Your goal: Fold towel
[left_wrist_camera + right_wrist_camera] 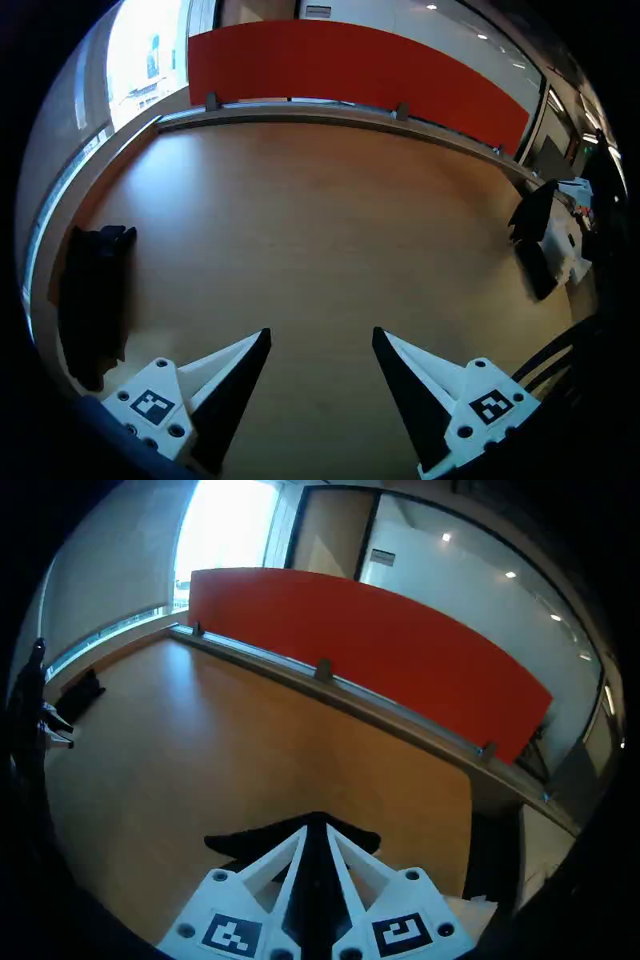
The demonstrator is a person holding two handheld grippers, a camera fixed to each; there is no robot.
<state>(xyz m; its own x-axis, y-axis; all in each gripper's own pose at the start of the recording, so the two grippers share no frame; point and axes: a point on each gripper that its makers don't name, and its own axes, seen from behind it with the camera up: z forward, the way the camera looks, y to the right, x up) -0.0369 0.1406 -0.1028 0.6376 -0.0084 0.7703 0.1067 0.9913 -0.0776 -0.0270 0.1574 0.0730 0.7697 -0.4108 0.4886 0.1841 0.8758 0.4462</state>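
In the left gripper view, the left hand-held gripper (320, 332) hung over the bare wooden bench (320, 208) with its fingers spread wide and nothing between them. A red partition (360, 72) ran along the far edge of the bench. A dark object (92, 304) lay by the bench's left edge; what it was could not be told. Far off to the right, at the bench's other end, stood the right hand-held gripper (544, 240), a white body with dark shapes at its tip that were too small to separate.

In the right gripper view, the right hand-held gripper's fingers were drawn together until they almost met. A dark towel (228, 844) lay flat on the bench under their tips and spread out to either side. The fingers appeared to be pinching it at its near edge, though the grip itself was hard to make out, dark on dark. As far as it showed, the towel's long axis ran across the fingers rather than along them.

The right hand-held gripper was therefore the nearer one, already at the towel. For the left one the towel lay well away to its right, across open bench. It would probably have to travel that way to take a second edge before any fold.
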